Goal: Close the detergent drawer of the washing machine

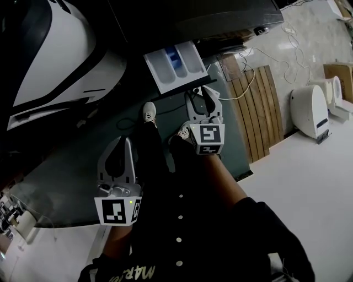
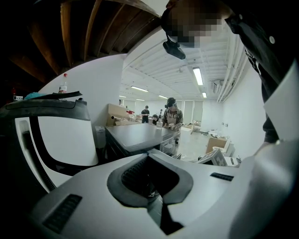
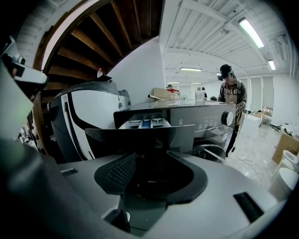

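The white detergent drawer (image 1: 175,65), with a blue compartment, stands pulled out of the dark washing machine (image 1: 193,16). My right gripper (image 1: 203,93) is open just below the drawer's front edge. In the right gripper view the drawer's dark front panel (image 3: 140,137) stands straight ahead of the right gripper (image 3: 152,152) and is wider than the gap between the tips; I cannot tell whether they touch it. My left gripper (image 1: 118,157) hangs lower left, away from the drawer, jaws shut on nothing; its tips meet in its own view (image 2: 148,154).
A white-and-black appliance (image 1: 49,55) stands left of the washer. Wooden slats (image 1: 259,110), cables (image 1: 292,49) and a white unit (image 1: 309,110) lie on the floor at the right. The holder's shoes (image 1: 149,113) are below the drawer. A person (image 3: 231,93) stands beyond the washer's knob (image 3: 227,117).
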The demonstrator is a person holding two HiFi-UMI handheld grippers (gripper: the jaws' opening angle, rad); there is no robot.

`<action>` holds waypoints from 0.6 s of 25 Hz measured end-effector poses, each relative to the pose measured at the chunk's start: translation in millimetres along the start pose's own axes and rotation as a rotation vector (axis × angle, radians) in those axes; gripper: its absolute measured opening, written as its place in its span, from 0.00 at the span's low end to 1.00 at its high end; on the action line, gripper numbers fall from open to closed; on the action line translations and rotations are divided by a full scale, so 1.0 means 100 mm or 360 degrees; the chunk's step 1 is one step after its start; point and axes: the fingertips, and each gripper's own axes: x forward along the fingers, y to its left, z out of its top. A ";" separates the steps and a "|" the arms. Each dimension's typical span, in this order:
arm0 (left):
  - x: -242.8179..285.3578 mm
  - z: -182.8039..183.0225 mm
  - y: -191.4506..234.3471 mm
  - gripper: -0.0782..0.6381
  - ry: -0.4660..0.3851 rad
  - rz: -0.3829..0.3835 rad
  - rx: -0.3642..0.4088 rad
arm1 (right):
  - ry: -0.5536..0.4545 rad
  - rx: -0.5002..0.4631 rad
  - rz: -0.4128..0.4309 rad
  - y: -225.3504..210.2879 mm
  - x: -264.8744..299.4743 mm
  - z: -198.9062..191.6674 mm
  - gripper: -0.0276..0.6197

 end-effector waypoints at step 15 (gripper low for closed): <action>-0.01 0.03 0.15 0.11 -0.0011 0.0031 -0.0020 | -0.0025 -0.0008 0.0017 0.01 0.32 0.23 0.34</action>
